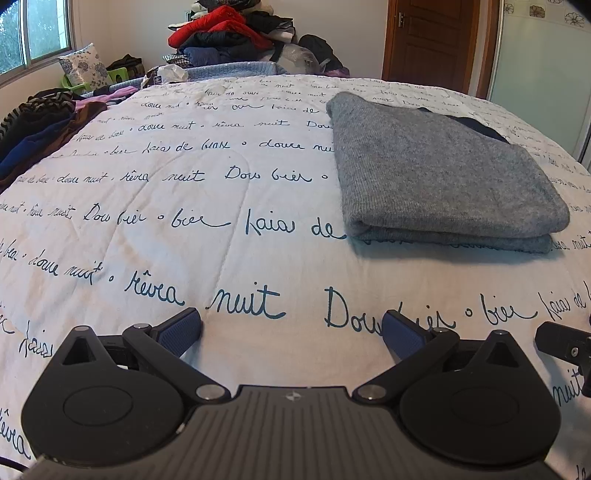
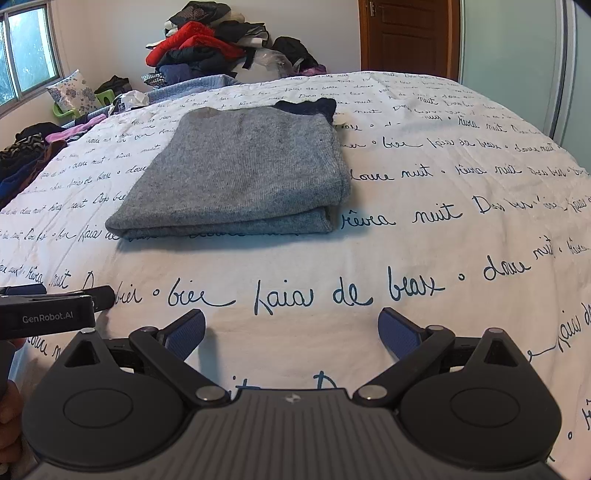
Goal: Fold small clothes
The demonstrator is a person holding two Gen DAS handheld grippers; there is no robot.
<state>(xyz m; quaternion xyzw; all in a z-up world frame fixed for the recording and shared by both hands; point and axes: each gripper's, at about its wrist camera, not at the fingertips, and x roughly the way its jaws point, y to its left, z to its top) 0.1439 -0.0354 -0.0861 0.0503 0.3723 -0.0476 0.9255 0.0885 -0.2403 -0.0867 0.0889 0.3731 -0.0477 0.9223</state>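
Note:
A grey knit garment (image 1: 436,173) lies folded in a neat rectangle on the white bedspread (image 1: 184,229) with blue script. It also shows in the right wrist view (image 2: 251,173), with a dark navy garment (image 2: 310,106) poking out behind it. My left gripper (image 1: 291,332) is open and empty, low over the bedspread, near and left of the grey garment. My right gripper (image 2: 291,330) is open and empty, near and right of it. The left gripper's body (image 2: 48,314) shows at the left edge of the right wrist view.
A heap of unfolded clothes (image 1: 229,33) with a red jacket sits beyond the bed's far edge. Dark and purple clothes (image 1: 44,122) lie along the bed's left side. A window is at the left, a wooden door (image 1: 432,40) at the back right.

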